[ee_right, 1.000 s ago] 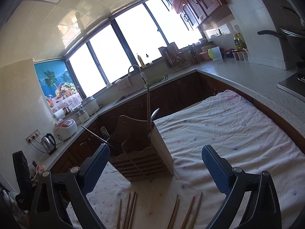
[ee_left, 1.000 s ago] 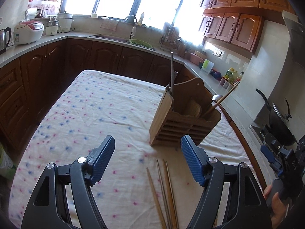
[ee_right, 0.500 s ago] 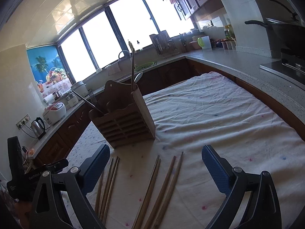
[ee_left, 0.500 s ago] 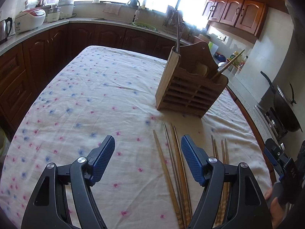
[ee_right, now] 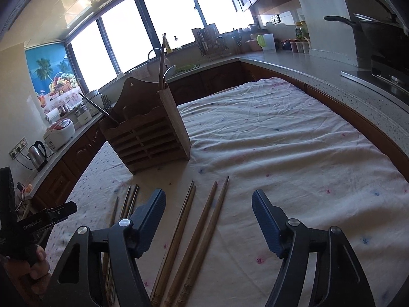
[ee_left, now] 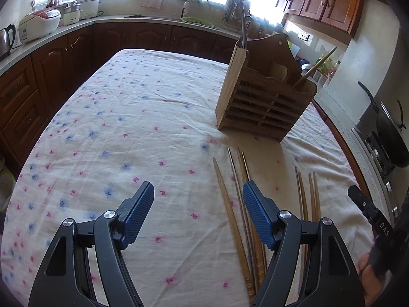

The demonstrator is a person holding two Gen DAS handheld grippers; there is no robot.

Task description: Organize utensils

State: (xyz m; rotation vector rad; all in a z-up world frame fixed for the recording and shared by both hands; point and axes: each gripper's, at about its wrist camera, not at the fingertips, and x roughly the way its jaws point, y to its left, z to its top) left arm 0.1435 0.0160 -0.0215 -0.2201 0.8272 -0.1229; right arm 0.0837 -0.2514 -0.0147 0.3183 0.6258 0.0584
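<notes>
Several wooden chopsticks (ee_left: 223, 192) lie loose on the flowered tablecloth (ee_left: 127, 128), in a left bunch and a right bunch (ee_left: 301, 192). Behind them stands a slatted wooden utensil holder (ee_left: 263, 107) with a few utensils upright in it. My left gripper (ee_left: 198, 192) hovers open just left of the left bunch, nothing between its pads. In the right wrist view, my right gripper (ee_right: 208, 193) hangs over several chopsticks (ee_right: 198, 230). Its jaws are closing, the pads not touching them. The other bunch (ee_right: 129, 202) and the holder (ee_right: 153, 138) lie to its left.
Dark wood cabinets and counters ring the table. A rice cooker (ee_left: 39, 23) and a kettle (ee_right: 38, 153) sit on the left counter, a wok (ee_left: 388, 133) on the stove at right. A person's hand (ee_right: 38, 261) grips the left tool.
Both grippers have sunk and tipped down toward the table, bringing the chopsticks into fuller view. The right jaws have narrowed. The holder and chopsticks have not moved.
</notes>
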